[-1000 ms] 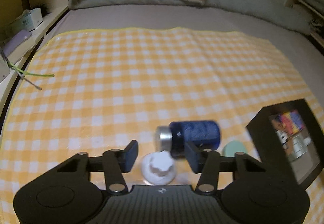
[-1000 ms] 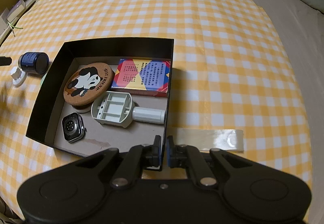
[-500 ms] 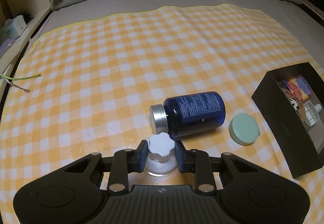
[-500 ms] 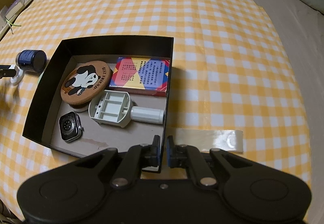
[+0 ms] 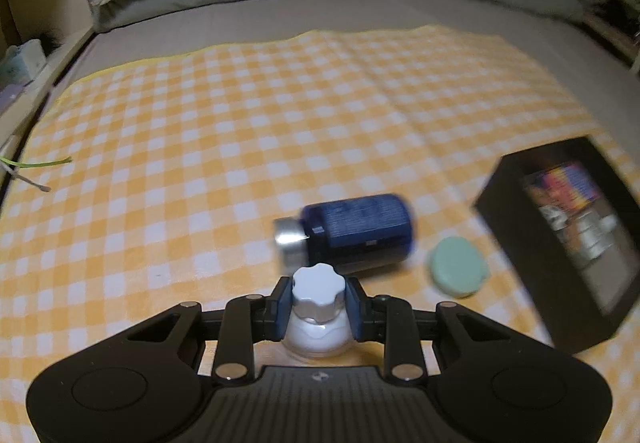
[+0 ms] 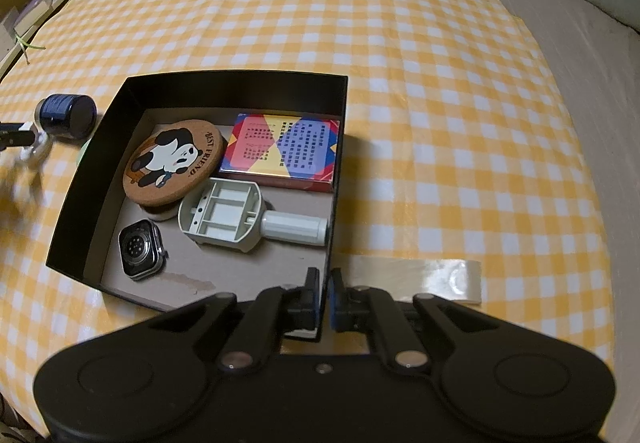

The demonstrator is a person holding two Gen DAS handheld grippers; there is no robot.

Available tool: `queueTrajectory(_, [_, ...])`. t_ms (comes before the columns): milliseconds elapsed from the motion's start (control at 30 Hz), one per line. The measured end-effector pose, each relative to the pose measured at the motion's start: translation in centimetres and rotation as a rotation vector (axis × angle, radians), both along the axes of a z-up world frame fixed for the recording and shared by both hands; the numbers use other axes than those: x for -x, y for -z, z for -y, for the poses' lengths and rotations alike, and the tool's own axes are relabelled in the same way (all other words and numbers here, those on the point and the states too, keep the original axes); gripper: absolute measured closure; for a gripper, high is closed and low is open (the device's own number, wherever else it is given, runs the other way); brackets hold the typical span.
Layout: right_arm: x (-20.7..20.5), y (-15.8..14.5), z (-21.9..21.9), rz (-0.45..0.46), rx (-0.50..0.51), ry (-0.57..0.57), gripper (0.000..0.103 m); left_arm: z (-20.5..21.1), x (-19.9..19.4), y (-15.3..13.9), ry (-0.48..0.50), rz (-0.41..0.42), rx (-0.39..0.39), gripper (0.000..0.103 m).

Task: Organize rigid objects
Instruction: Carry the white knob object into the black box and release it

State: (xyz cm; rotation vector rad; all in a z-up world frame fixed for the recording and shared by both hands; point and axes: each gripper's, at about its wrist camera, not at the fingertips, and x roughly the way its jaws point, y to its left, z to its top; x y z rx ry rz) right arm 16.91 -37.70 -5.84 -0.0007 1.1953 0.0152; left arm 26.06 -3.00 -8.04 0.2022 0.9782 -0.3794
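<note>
My left gripper (image 5: pixel 319 307) is clamped on the white bottle (image 5: pixel 318 313), which sits just in front of the blue jar (image 5: pixel 356 231) lying on the checked cloth (image 5: pixel 240 131), with the green lid (image 5: pixel 458 271) beside it. My right gripper (image 6: pixel 324 301) pinches the near wall of the black box (image 6: pixel 236 81), where I see the coaster (image 6: pixel 174 163), card box (image 6: pixel 282 149) and watch (image 6: pixel 140 249).

The left wrist view blurs the blue bottle (image 5: pixel 358 229), green lid (image 5: pixel 458 271) and black box (image 5: pixel 532 267).
</note>
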Motion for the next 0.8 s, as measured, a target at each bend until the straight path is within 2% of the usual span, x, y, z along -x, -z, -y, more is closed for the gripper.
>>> queueTrajectory(367, [0.1,0.0,0.0,0.002,0.003,-0.005,0.099,4.3,3.6,-2.6,0.13,0.007,0.169,0.073])
queueTrajectory(600, [0.1,-0.1,0.0,0.002,-0.004,-0.004,0.099,9.1,5.3,-4.6,0.238,0.02,0.249,0.073])
queueTrajectory(800, [0.2,-0.3,-0.1,0.006,-0.009,-0.002,0.099,14.4,6.0,-4.4,0.311,-0.015,0.286,0.073])
